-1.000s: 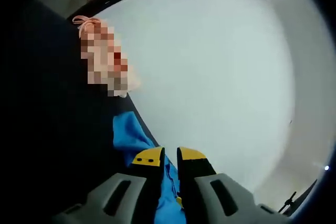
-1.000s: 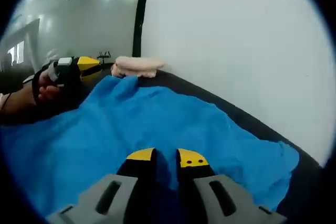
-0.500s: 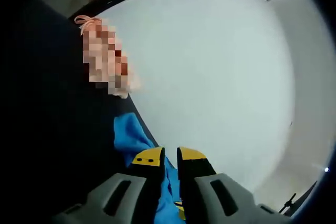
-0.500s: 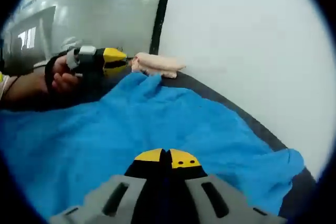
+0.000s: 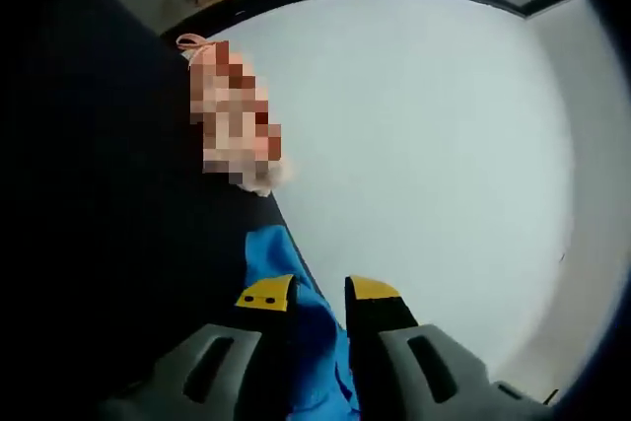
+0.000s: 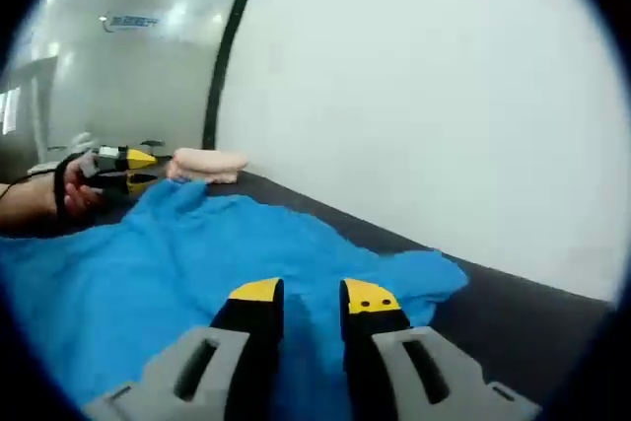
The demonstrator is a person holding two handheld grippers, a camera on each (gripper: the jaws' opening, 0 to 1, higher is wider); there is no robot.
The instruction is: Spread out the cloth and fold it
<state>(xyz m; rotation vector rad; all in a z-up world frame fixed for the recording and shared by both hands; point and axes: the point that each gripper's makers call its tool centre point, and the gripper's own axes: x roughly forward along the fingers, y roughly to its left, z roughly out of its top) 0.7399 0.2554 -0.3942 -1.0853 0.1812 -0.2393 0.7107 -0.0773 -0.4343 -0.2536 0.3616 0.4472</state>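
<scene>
A blue cloth point(image 6: 197, 253) lies spread, with a few wrinkles, on a dark tabletop point(image 6: 532, 327) beside a white wall. My right gripper point(image 6: 312, 295) stands open low over the cloth's near part, with blue fabric showing in the gap between its jaws. My left gripper point(image 6: 140, 169), held by a hand point(image 6: 69, 194), is at the cloth's far left corner. In the left gripper view, my left gripper point(image 5: 319, 293) has its jaws apart, and a strip of the blue cloth point(image 5: 296, 313) runs between them along the table's edge.
A folded pale pink cloth point(image 6: 209, 163) lies on the table beyond the blue cloth, close to the wall point(image 6: 444, 96). Bare dark tabletop point(image 5: 118, 204) stretches left of the left gripper. A black vertical strip point(image 6: 225, 56) ends the wall.
My right gripper was shut half a second ago and its jaws now stand apart. The left gripper's jaws have widened slightly. Both views have shifted with the hands.
</scene>
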